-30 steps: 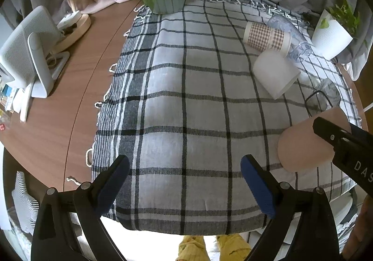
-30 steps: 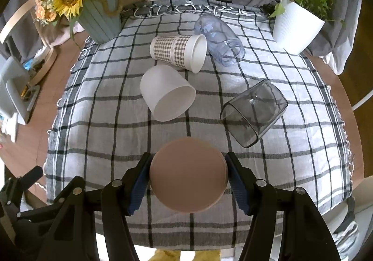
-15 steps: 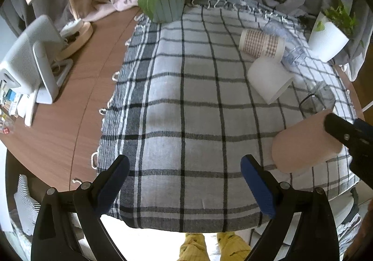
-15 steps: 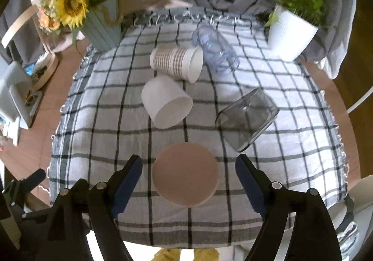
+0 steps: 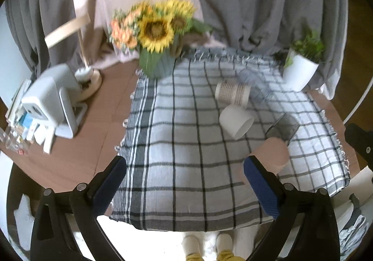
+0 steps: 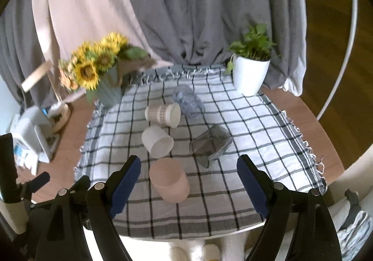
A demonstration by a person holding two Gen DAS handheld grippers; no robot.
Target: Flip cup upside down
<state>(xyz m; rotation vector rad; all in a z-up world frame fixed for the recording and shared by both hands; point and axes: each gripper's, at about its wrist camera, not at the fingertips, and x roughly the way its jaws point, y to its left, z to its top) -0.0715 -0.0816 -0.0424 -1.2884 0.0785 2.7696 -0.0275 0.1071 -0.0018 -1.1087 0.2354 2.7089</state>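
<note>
A pink cup (image 6: 169, 182) stands upside down on the checked cloth (image 6: 244, 135) near the table's front edge; it also shows in the left wrist view (image 5: 271, 156), partly behind my left finger. My right gripper (image 6: 188, 186) is open and empty, pulled back above and in front of the cup. My left gripper (image 5: 184, 181) is open and empty over the cloth's front left part. On their sides lie a white cup (image 6: 157, 142), a patterned paper cup (image 6: 163, 114), a clear plastic cup (image 6: 188, 101) and a smoky square tumbler (image 6: 212, 145).
A sunflower vase (image 6: 102, 74) stands at the back left and a white plant pot (image 6: 250, 76) at the back right. A white device (image 5: 50, 100) and a wooden lamp base (image 5: 89, 81) sit on the bare wood at left. Grey curtains hang behind.
My right gripper opened and let go of the pink cup, which now stands on the cloth. Both grippers pulled back and tilted up, so more of the room shows.
</note>
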